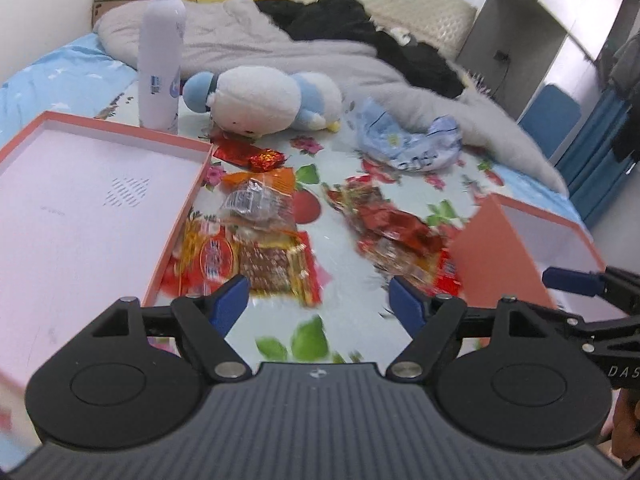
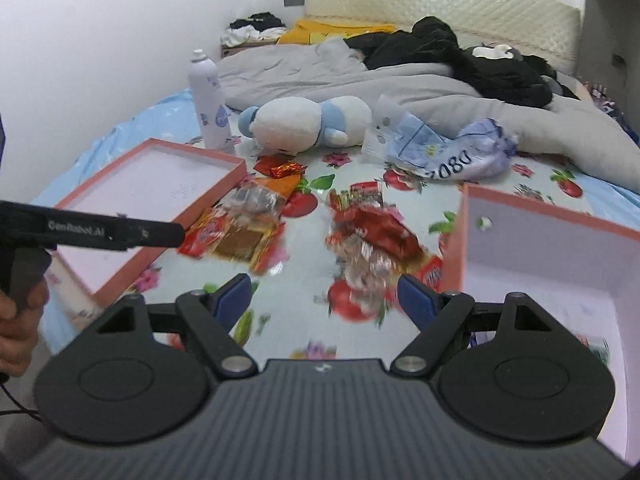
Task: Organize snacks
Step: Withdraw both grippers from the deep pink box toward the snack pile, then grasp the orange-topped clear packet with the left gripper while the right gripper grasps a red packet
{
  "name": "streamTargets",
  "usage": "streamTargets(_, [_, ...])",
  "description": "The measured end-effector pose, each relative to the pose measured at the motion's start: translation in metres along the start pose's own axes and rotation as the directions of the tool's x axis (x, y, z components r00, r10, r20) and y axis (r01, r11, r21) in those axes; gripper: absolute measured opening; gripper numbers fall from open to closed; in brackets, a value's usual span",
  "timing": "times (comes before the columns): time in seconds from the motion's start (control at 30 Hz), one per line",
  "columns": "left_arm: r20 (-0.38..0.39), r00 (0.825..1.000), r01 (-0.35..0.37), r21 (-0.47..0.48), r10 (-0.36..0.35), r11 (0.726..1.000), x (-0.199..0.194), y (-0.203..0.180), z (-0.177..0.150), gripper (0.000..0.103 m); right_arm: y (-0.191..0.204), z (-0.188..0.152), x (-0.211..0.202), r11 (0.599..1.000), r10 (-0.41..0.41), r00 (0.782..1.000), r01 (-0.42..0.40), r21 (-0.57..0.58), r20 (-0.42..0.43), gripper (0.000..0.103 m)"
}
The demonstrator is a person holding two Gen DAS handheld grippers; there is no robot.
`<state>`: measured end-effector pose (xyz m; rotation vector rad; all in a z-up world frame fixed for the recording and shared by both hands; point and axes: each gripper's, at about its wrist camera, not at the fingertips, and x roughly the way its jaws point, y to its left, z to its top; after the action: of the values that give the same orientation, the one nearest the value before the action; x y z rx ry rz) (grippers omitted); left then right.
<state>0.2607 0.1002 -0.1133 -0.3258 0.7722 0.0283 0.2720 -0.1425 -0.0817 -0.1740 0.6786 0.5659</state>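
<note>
Both the left gripper [image 1: 318, 300] and right gripper [image 2: 326, 300] have jaws apart, empty. The snack packets [image 2: 372, 236] lie on the bed's floral cloth [image 2: 304, 240] between two orange boxes [image 2: 152, 184], likely light, crinkly, slippery; best pinched at a sealed edge.

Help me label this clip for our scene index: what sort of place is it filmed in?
Most likely a bedroom, with the work done on a bed. A rumpled grey duvet lies before a padded headboard, a plush toy rests nearby, and the snacks sit on a flowered sheet between two pink boxes.
</note>
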Motion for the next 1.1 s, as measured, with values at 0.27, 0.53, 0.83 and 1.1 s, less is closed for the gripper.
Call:
streamTargets(0.27, [-0.072,0.996,-0.052,0.032,0.055,0.998,0.098,0.015,0.059,0.084,-0.017,0.046,0.111,0.998,-0.044,0.99,0.038,-0.049,-0.132,0.082])
streamTargets(0.53, [-0.183,0.977,-0.106,0.04,0.111,0.994,0.164,0.023,0.084,0.084,-0.029,0.059,0.178,0.993,-0.095,0.972,0.075,-0.096,-0.214,0.082])
streamTargets(0.83, [-0.153,0.972,-0.161,0.115,0.177,0.98,0.192,0.026,0.091,0.084,-0.021,0.061,0.217,0.964,-0.194,0.943,0.132,-0.231,-0.269,0.082])
streamTargets(1.1, [-0.161,0.977,-0.113,0.166,0.14,0.98,0.211,0.024,0.094,0.084,-0.034,0.059,0.222,0.985,-0.142,0.939,0.104,-0.134,-0.313,0.076])
